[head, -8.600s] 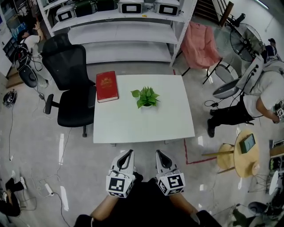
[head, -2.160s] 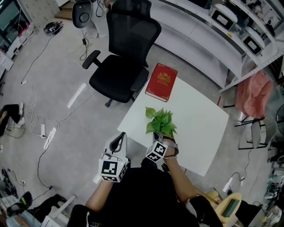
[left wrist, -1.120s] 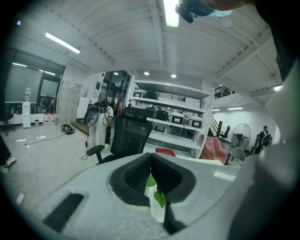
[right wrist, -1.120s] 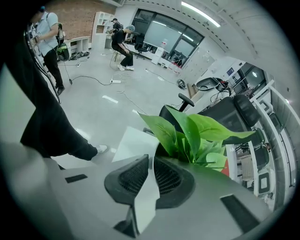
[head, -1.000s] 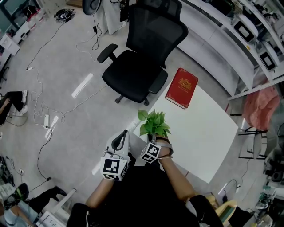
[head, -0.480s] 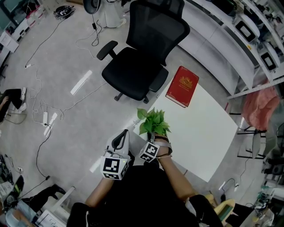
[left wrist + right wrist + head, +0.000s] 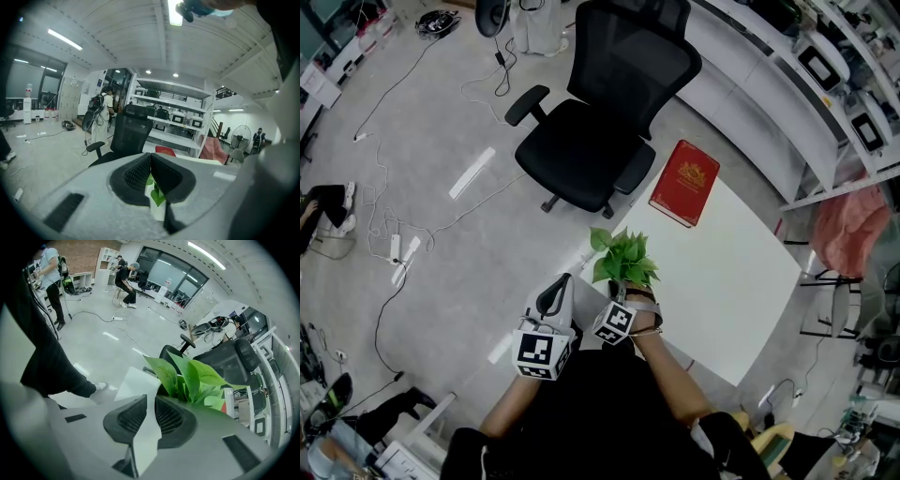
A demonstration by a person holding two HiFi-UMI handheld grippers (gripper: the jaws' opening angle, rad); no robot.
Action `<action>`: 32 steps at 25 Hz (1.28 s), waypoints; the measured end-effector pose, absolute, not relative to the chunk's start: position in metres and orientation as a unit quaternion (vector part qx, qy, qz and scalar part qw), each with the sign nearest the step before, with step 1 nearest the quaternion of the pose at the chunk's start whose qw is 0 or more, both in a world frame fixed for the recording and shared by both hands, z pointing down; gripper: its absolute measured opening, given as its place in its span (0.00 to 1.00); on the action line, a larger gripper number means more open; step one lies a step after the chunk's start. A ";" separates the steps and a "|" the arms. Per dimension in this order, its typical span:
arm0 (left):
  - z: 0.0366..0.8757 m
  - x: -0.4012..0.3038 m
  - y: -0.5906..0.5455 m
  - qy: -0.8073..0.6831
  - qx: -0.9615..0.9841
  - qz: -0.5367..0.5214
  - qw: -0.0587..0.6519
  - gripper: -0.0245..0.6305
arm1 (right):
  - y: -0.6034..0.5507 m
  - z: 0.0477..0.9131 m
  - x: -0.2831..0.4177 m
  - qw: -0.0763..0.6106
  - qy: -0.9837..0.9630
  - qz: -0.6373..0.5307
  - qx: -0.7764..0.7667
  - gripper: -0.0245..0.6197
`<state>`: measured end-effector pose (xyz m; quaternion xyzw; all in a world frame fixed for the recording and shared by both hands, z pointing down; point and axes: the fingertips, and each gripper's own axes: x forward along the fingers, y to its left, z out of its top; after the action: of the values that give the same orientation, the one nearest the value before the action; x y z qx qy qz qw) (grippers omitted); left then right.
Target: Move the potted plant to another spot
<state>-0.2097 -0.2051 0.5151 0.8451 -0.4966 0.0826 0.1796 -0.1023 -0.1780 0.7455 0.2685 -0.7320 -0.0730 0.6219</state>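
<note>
The potted plant, green leaves over a white pot, is at the near left corner of the white table. My right gripper is at its near side, shut on the pot's rim. In the right gripper view the white pot wall runs between the jaws of the right gripper, with the leaves just beyond. I cannot tell whether the pot rests on the table. My left gripper hangs shut and holding nothing, left of the plant and off the table's corner. Through the left gripper a leaf and the pot show.
A red book lies at the table's far left corner. A black office chair stands on the floor just beyond it. Cables and a power strip lie on the floor to the left. White shelving runs along the upper right.
Since the earliest frame my right gripper has taken hold of the plant and brought it from mid-table to the near left corner. Over the last second it has barely moved.
</note>
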 end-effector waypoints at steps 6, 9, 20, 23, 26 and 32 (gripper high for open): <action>0.511 -0.203 -0.206 -0.496 0.847 0.080 0.174 0.06 | -0.180 0.720 -0.103 0.590 -0.751 -0.053 0.293 0.11; 0.508 -0.196 -0.207 -0.495 0.848 0.079 0.171 0.06 | -0.183 0.697 -0.100 0.547 -0.772 -0.019 0.322 0.11; 0.488 -0.167 -0.203 -0.489 0.856 0.068 0.152 0.06 | -0.202 0.587 -0.059 0.291 -0.821 0.132 0.473 0.10; 0.483 -0.158 -0.200 -0.488 0.858 0.066 0.147 0.06 | -0.202 0.562 -0.043 0.237 -0.818 0.149 0.502 0.09; 0.481 -0.149 -0.195 -0.484 0.861 0.067 0.142 0.06 | -0.197 0.540 -0.030 0.194 -0.815 0.144 0.526 0.08; 0.476 -0.135 -0.186 -0.480 0.864 0.065 0.137 0.06 | -0.185 0.513 -0.022 0.144 -0.820 0.137 0.537 0.07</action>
<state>-0.1349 -0.1864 0.4756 0.8639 -0.4801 0.0651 0.1375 -0.0218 -0.1850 0.5130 0.5369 -0.8200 0.1368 0.1436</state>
